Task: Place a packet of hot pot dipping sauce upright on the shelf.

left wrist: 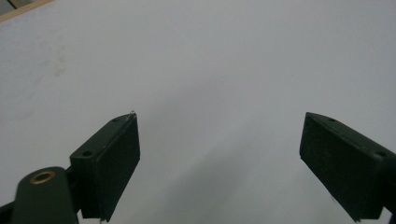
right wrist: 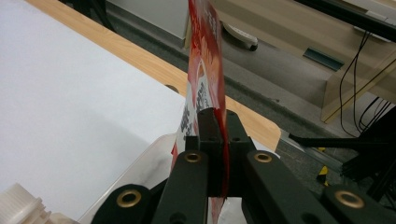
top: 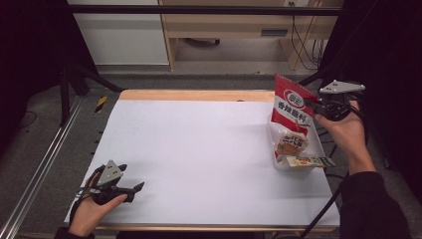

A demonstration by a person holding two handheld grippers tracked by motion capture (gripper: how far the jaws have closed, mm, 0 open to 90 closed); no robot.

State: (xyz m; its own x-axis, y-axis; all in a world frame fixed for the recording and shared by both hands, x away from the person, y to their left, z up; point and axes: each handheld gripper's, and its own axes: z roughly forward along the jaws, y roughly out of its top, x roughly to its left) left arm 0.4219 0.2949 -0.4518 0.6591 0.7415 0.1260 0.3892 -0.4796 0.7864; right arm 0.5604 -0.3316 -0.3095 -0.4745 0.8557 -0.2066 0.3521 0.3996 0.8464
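Note:
A red and white snack packet [top: 292,105] hangs upright at the table's right side, above a clear plastic tray [top: 275,155]. My right gripper [top: 313,103] is shut on the packet's right edge; in the right gripper view the thin red packet [right wrist: 205,56] rises edge-on from between the closed jaws, with the right gripper [right wrist: 220,119] clamped on it. Near the front left corner of the white table [top: 199,149], my left gripper [top: 137,188] rests low with its jaws wide apart. In the left gripper view the left gripper [left wrist: 219,119] holds nothing over bare white surface.
The tray also holds a round wrapped bun [top: 292,142] and a flat green and white packet [top: 311,161]. A white ribbed cap [right wrist: 18,203] shows at the lower left of the right gripper view. Wooden table edge [top: 194,95] runs along the back; cables hang beyond.

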